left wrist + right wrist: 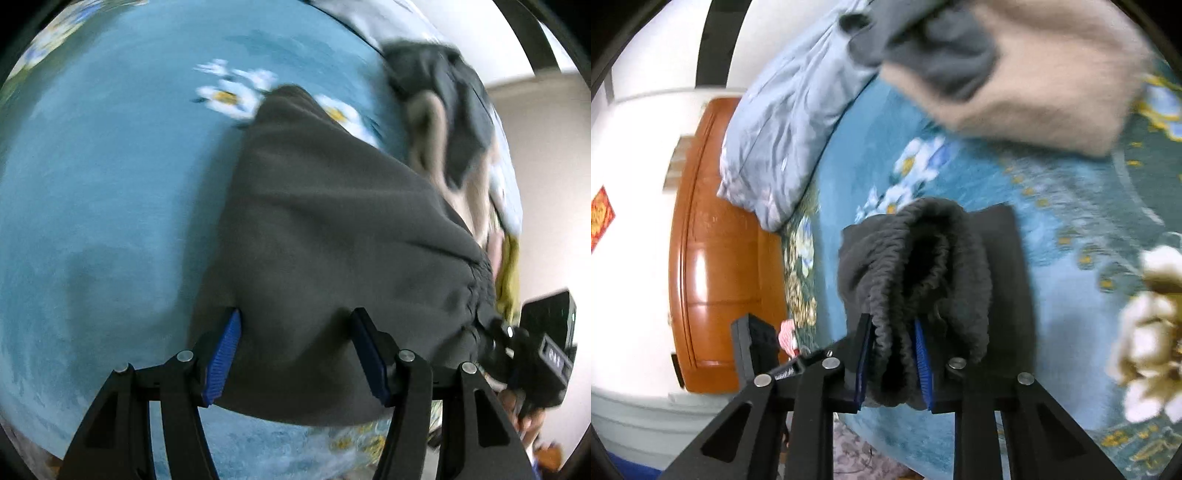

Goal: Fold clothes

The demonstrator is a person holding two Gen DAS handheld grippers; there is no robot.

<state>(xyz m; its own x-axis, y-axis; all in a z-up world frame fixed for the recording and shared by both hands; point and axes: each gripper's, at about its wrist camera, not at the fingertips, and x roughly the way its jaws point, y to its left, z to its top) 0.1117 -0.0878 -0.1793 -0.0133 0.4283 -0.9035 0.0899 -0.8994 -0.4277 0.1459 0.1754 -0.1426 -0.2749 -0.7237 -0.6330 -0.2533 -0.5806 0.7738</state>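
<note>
Spreading across the centre of the left wrist view, the dark grey garment lay on the blue floral bedspread, and the step in hand looked like the carrying-over of one edge for a fold. At the bottom of that frame the left gripper stood with its blue-padded fingers wide apart, the cloth lying between and beneath them but not pinched, so it was released. Further right in the same frame, the garment's gathered elastic waistband ran toward the other gripper at the right edge, and a heap of unfolded clothes waited in the upper right. In the right wrist view, a wooden headboard and a pale blue pillow sat at the left. At lower centre the right gripper was clenched on the bunched waistband, lifted off the bedspread. A beige garment lay blurred at the upper right. Next, judging from this, the left fingers would need to close on the near edge so both ends travel together.
</note>
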